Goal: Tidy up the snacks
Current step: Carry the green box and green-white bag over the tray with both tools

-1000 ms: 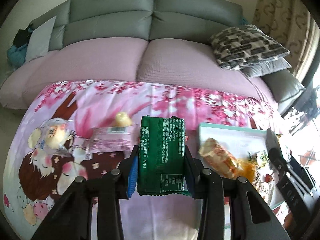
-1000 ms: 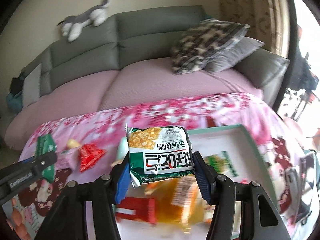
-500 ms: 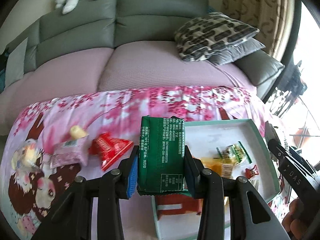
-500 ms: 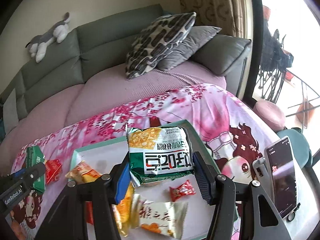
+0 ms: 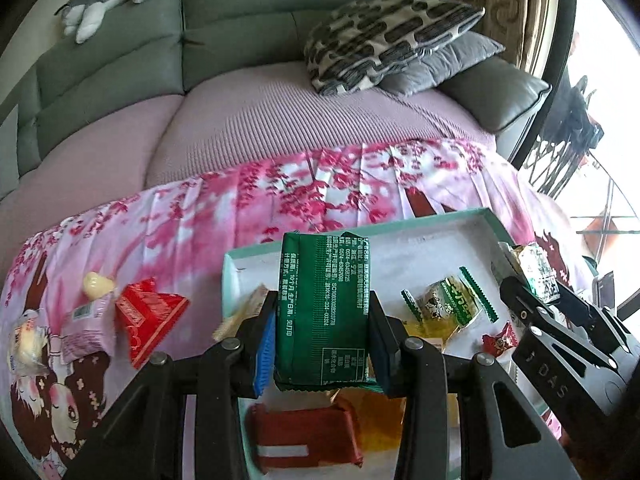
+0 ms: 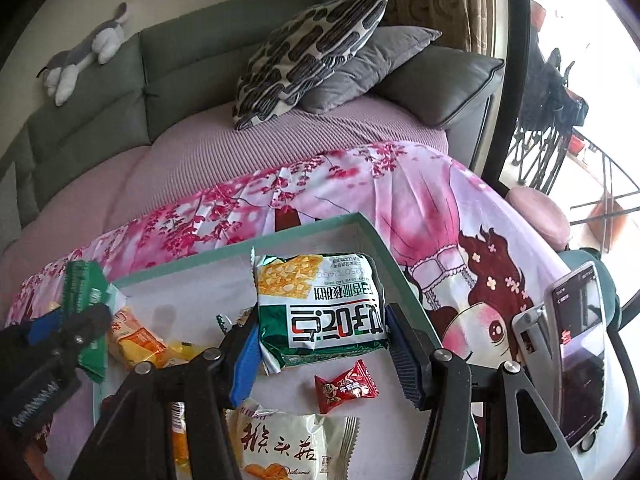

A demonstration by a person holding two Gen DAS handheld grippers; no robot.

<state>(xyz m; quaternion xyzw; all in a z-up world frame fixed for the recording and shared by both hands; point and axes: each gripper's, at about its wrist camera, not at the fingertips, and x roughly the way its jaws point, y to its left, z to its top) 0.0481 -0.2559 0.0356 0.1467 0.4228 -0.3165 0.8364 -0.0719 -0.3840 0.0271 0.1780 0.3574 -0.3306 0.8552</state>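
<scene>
My left gripper [image 5: 322, 346] is shut on a dark green snack packet [image 5: 324, 308] and holds it over the left part of the mint-rimmed white tray [image 5: 440, 220]. My right gripper [image 6: 320, 346] is shut on a green-and-white cracker packet [image 6: 320, 308] over the right part of the same tray [image 6: 304, 230]. The tray holds an orange packet [image 6: 136, 340], a small red candy [image 6: 346, 386], a white mushroom-snack bag [image 6: 288, 444], a green-striped candy [image 5: 448, 304] and a red-brown bar [image 5: 308, 436]. The right gripper shows at the right of the left wrist view [image 5: 528, 292].
A red packet [image 5: 150, 312], a pink packet [image 5: 86, 328] and a yellow sweet [image 5: 96, 282] lie on the floral cloth [image 5: 200, 220] left of the tray. A phone on a stand [image 6: 576, 348] is at the right. A sofa with cushions [image 6: 312, 52] is behind.
Both grippers have moved right, carrying their packets. The left one now hangs over the tray's left part; the right one is over the tray's right side.
</scene>
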